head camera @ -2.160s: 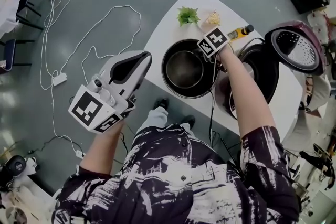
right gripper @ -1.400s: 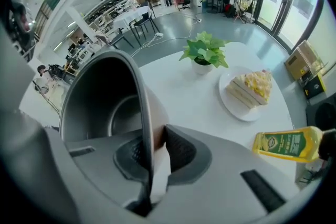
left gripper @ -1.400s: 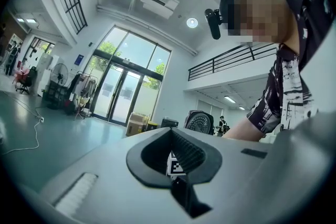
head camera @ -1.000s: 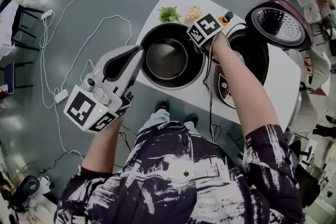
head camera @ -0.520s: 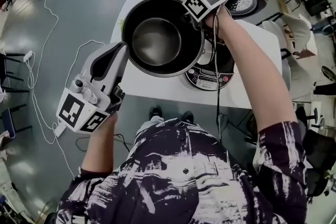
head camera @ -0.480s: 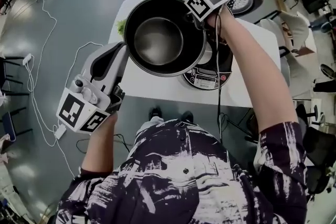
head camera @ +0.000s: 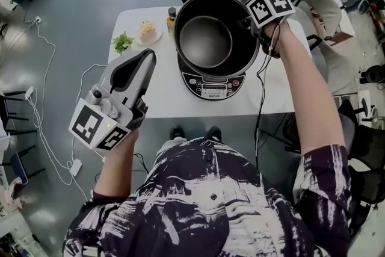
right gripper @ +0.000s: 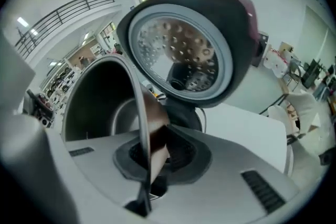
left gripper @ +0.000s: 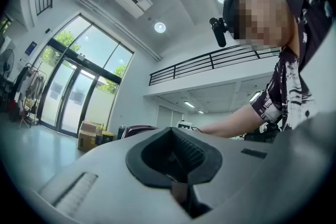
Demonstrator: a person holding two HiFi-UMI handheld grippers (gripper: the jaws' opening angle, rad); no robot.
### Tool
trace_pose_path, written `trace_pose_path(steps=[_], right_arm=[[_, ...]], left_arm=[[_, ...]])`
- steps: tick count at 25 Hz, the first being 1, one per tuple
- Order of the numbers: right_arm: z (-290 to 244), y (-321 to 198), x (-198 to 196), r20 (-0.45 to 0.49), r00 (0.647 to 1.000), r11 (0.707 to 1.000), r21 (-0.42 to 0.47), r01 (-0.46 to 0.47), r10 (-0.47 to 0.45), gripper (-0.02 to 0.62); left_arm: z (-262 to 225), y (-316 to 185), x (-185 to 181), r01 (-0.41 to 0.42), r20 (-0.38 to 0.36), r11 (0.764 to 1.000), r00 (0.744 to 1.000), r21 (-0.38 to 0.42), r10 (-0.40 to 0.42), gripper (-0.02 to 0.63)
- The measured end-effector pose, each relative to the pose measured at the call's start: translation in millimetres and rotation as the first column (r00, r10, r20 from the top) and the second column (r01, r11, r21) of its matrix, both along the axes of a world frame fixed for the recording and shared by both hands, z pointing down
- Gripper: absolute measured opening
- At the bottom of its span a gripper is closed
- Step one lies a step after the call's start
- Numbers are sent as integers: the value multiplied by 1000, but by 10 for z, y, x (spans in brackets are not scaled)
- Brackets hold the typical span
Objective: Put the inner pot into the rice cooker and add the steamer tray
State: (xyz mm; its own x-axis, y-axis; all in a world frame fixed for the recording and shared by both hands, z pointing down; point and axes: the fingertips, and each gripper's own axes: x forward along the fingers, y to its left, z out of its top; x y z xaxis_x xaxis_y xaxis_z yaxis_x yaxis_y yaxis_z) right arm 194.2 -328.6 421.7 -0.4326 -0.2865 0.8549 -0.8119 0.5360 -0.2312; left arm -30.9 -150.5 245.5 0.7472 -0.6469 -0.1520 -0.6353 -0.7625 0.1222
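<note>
A white table (head camera: pixel 162 99) is set on a glossy grey floor (head camera: pixel 90 3). Towards its far edge, the dark, round inner pot (head camera: pixel 204 42) is held over the open rice cooker (head camera: pixel 213 88), seemingly not yet seated. Only in the right gripper view is its thin rim seen pinched by the right gripper (right gripper: pixel 149 157). The left gripper (head camera: pixel 146 57), pressed together and empty, is held off the near left corner. Tall windows (left gripper: pixel 79 81) are shown in its view.
</note>
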Motion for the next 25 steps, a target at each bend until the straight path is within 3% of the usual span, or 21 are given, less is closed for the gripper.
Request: trace_pose_path(steps=[7,25], right_arm=[[447,27,437,-37,993,993,-35,-114,112,12],[1008,-56,436,-140,969,975,-66,-214,204,12]], left_arm=[[51,-19,188,-15,18,1000,1000,-16,15,5],[224,62,-67,50,26,997,998,-61,-48,5]])
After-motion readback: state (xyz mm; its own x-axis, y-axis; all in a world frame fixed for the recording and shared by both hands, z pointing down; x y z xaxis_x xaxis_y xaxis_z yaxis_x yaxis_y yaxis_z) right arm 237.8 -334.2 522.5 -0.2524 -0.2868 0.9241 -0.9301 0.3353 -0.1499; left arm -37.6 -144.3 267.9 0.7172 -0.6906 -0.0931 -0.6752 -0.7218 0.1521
